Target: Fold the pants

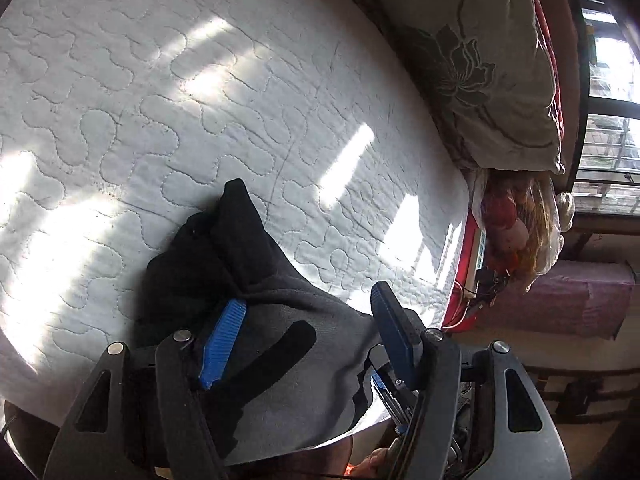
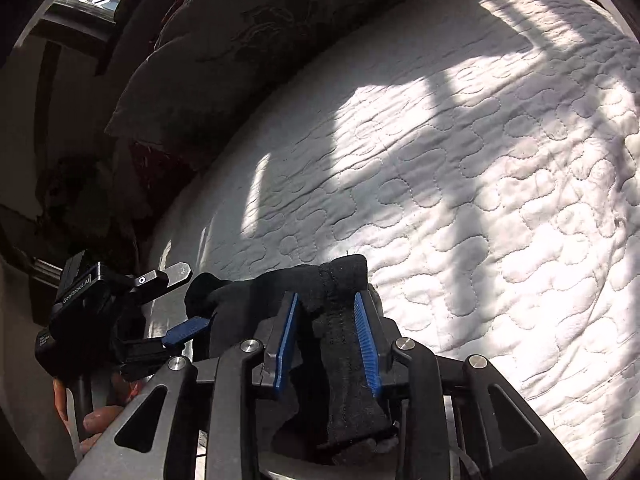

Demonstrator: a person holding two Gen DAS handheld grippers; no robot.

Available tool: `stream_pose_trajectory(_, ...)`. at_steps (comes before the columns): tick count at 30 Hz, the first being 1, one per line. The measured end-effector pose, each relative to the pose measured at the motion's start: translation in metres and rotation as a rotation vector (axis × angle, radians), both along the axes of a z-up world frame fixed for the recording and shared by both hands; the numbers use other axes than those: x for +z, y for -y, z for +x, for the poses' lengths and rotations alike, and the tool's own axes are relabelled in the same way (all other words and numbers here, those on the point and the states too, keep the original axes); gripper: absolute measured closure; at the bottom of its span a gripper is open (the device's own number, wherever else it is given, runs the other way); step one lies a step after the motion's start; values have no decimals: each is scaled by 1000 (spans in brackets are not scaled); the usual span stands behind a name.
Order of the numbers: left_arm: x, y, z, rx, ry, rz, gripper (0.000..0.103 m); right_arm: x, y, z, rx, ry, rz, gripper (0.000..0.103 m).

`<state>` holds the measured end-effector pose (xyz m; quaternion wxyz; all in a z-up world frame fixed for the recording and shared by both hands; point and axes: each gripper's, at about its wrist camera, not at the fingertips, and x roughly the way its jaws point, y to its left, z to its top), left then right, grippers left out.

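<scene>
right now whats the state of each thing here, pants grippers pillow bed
pants: bunched at the mattress edge, not yet folded
left gripper: open, fingers straddling the pants
right gripper: shut on the pants' black band
mattress: quilted white cover, sunlit patches
pillow: lying at the mattress edge

One legible marking was found. In the right wrist view, "GenRobot.AI" stood in pale letters on the sloped black housing of the left gripper (image 2: pixel 182 300), on the side of that housing away from the blue fingertips. Below this lettering, lower on the same housing, sat a small pale label with a few lines of print, too small and blurred to read. In the left wrist view no readable text, number or sign was seen.
</scene>
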<state>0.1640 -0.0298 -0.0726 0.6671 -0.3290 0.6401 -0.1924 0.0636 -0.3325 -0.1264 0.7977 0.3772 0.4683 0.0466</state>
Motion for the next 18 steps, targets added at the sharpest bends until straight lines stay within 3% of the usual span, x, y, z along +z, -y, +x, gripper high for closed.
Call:
stream_pose_trajectory(3, 20, -10, -16, -52, 90, 25, 39, 5, 12, -11, 2, 17, 106, 67)
stream_pose_trajectory(7, 36, -42, -37, -58, 210, 107, 39, 7, 19, -26, 51, 11, 121, 50)
stream_pose_trajectory(11, 19, -61, -45, -75, 170, 130, 38, -5, 17, -36, 64, -11, 131, 48)
stream_pose_trajectory(18, 3, -44, -59, -127, 171, 210, 38, -27, -3, -29, 84, -69, 190, 45)
